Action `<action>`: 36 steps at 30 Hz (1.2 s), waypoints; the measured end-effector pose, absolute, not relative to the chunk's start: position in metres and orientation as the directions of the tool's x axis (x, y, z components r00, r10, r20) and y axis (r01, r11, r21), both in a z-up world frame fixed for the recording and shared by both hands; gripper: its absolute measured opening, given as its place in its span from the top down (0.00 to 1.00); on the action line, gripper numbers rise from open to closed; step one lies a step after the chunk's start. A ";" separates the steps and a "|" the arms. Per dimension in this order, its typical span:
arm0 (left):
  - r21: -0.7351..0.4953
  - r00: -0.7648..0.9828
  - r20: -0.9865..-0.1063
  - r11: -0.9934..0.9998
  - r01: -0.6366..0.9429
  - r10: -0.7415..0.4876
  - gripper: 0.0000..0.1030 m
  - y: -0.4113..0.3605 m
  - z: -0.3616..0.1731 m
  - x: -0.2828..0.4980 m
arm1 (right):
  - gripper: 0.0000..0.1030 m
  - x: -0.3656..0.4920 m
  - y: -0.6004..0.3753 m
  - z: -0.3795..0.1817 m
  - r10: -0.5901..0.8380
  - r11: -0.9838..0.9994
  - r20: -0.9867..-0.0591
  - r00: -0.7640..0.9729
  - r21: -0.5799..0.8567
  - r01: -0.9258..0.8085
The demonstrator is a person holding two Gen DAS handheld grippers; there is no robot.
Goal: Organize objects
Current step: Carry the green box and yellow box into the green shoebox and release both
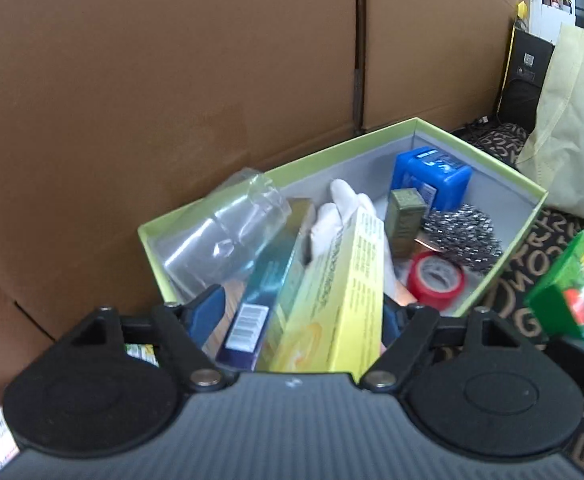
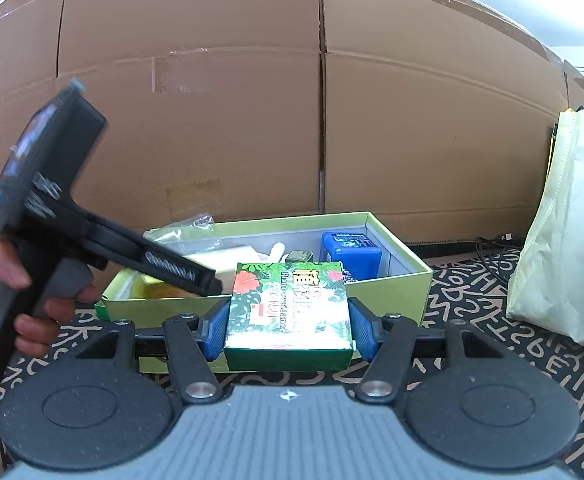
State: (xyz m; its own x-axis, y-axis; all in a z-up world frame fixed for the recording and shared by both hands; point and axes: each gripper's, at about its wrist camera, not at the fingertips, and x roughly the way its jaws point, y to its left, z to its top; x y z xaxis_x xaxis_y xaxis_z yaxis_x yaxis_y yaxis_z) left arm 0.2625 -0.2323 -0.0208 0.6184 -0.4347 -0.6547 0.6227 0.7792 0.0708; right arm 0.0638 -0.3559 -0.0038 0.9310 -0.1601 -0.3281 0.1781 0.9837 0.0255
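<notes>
My left gripper (image 1: 303, 312) is shut on a long yellow box (image 1: 331, 300) and holds it tilted over the near end of the green open box (image 1: 503, 172). The yellow box leans on a blue-purple carton (image 1: 260, 304) inside. My right gripper (image 2: 288, 326) is shut on a green leaf-print box (image 2: 288, 312), held just in front of the green open box (image 2: 387, 292). The left gripper's body (image 2: 52, 208) shows at the left in the right wrist view, its tip down in the box.
Inside the green box lie a clear plastic cup (image 1: 228, 232), a white glove (image 1: 343, 208), a blue container (image 1: 431, 176), a small olive box (image 1: 403, 216), a steel scourer (image 1: 463, 240) and red tape (image 1: 435, 280). Cardboard cartons (image 2: 319, 120) stand behind. A cream bag (image 2: 563, 232) stands right.
</notes>
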 end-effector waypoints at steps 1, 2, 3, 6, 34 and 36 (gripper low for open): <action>0.062 0.616 -0.655 0.781 0.621 -0.438 0.25 -0.232 -0.020 0.262 | 0.37 0.064 -0.356 -0.004 -0.160 0.983 -0.331 0.930 0.027 0.179; 0.037 0.604 -0.656 0.780 0.625 -0.453 0.23 -0.230 -0.018 0.262 | 0.37 0.065 -0.357 -0.005 -0.161 0.983 -0.334 0.929 0.029 0.181; 0.010 0.595 -0.651 0.778 0.628 -0.472 0.18 -0.227 -0.014 0.260 | 0.37 0.065 -0.357 -0.005 -0.159 0.983 -0.336 0.928 0.030 0.180; -0.040 0.634 -0.581 0.796 0.603 -0.510 0.00 -0.205 0.004 0.248 | 0.37 0.068 -0.358 -0.004 -0.160 0.984 -0.334 0.929 0.021 0.178; -0.098 0.761 -0.532 0.920 0.380 -0.371 0.00 -0.099 0.014 0.213 | 0.68 0.108 -0.301 0.000 0.049 0.999 -0.303 0.952 0.013 -0.048; -0.083 0.766 -0.534 0.923 0.375 -0.359 0.00 -0.096 0.014 0.212 | 0.68 0.114 -0.289 -0.002 0.022 0.998 -0.301 0.953 -0.044 -0.037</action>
State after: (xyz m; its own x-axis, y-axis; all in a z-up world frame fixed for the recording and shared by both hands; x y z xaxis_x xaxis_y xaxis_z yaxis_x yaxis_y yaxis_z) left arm 0.2116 -0.0956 0.0139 0.7658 -0.3586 -0.5338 0.3747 0.9234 -0.0828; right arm 0.1139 -0.2891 -0.0021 0.9535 0.0217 -0.3007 -0.0367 0.9983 -0.0442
